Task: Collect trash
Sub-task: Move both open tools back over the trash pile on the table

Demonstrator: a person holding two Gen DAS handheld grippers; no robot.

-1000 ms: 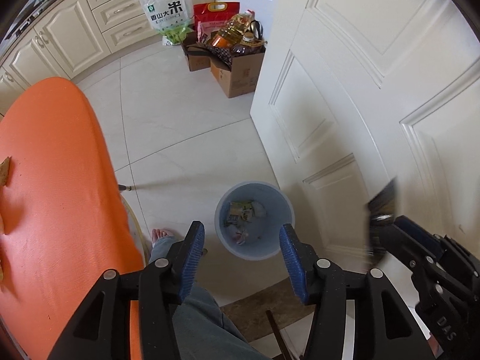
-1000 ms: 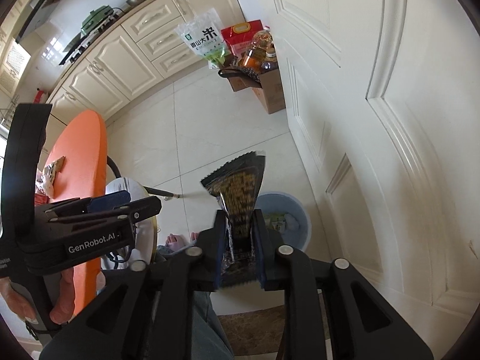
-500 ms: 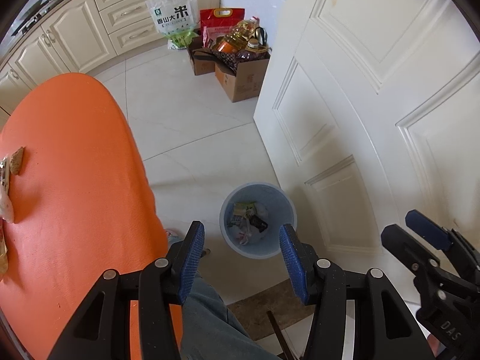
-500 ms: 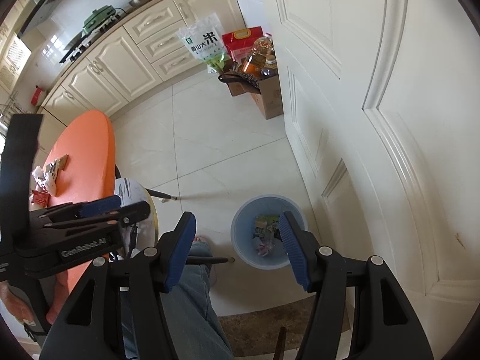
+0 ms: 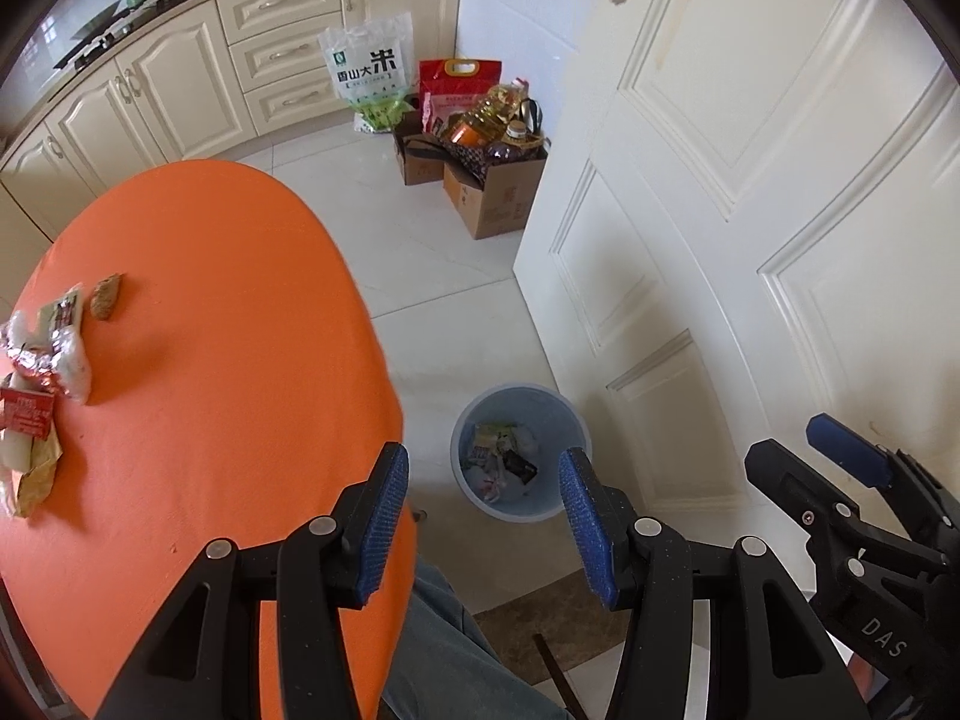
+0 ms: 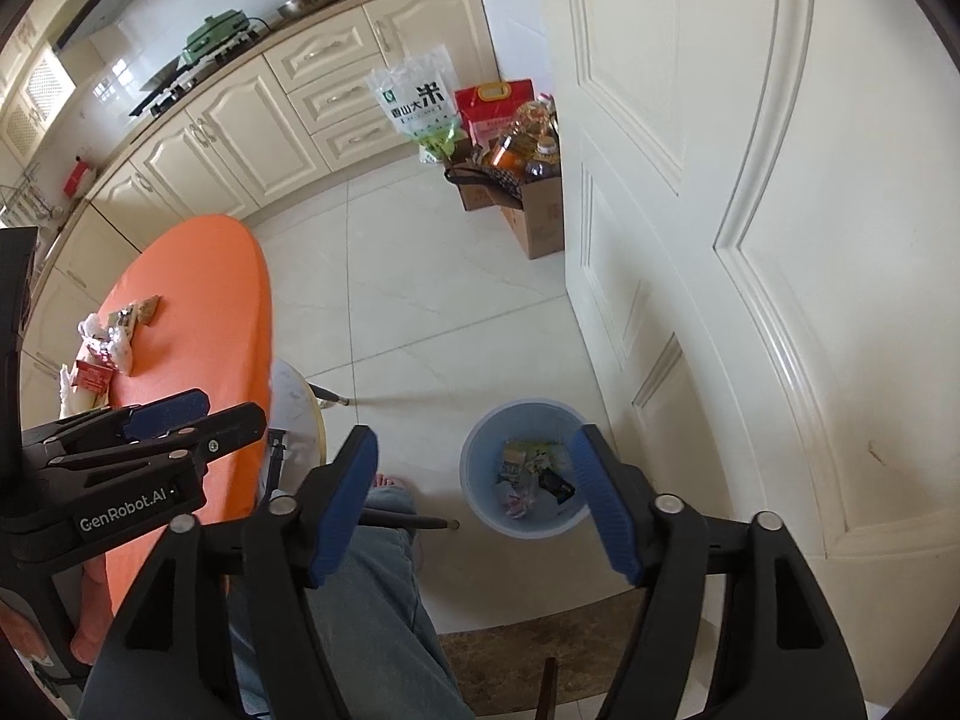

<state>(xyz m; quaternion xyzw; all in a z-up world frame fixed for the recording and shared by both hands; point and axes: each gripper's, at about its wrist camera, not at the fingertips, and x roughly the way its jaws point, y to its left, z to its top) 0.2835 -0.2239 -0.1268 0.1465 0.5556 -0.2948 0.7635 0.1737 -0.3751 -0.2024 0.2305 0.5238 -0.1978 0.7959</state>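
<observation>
Orange table (image 5: 228, 360): it fills the left part of the left wrist view; its near right edge is just beside the left gripper.
Blue bin (image 5: 519, 462): it stands on the white floor tiles, right of the table and close to the white door (image 5: 750, 210). Wrappers are seen inside it, among them a dark one (image 6: 555, 486).
Trash on table (image 5: 42, 372): a small heap of wrappers is seen at the far left of the table: a silver crumpled one, a red and white packet, a yellowish one nearest. One brown piece (image 5: 106, 296) lies a little apart, beyond the heap.
Left gripper (image 5: 483, 522): its jaws are held partly apart and nothing is between them. It is pointed steeply down, over the table edge and the bin.
Right gripper (image 6: 474, 498): its jaws have just been opening, and they stand wide now with nothing between the pads. The bin is seen below it, near the right pad.
Person: a leg in blue jeans (image 6: 360, 588) and a bare foot are seen under the grippers.
Step in hand: the drop into the bin seems done; a return to the table is judged to be next.
Deciding relation: from both claws the heap lies to the left and farther away, well apart from them. The left gripper is the nearer one, because it is already at the table side, as seen in the right wrist view (image 6: 144, 420).
Long axis: the brown piece lies with its length about from near to far, a little tilted, so the jaws are best closed across it from left and right.
</observation>
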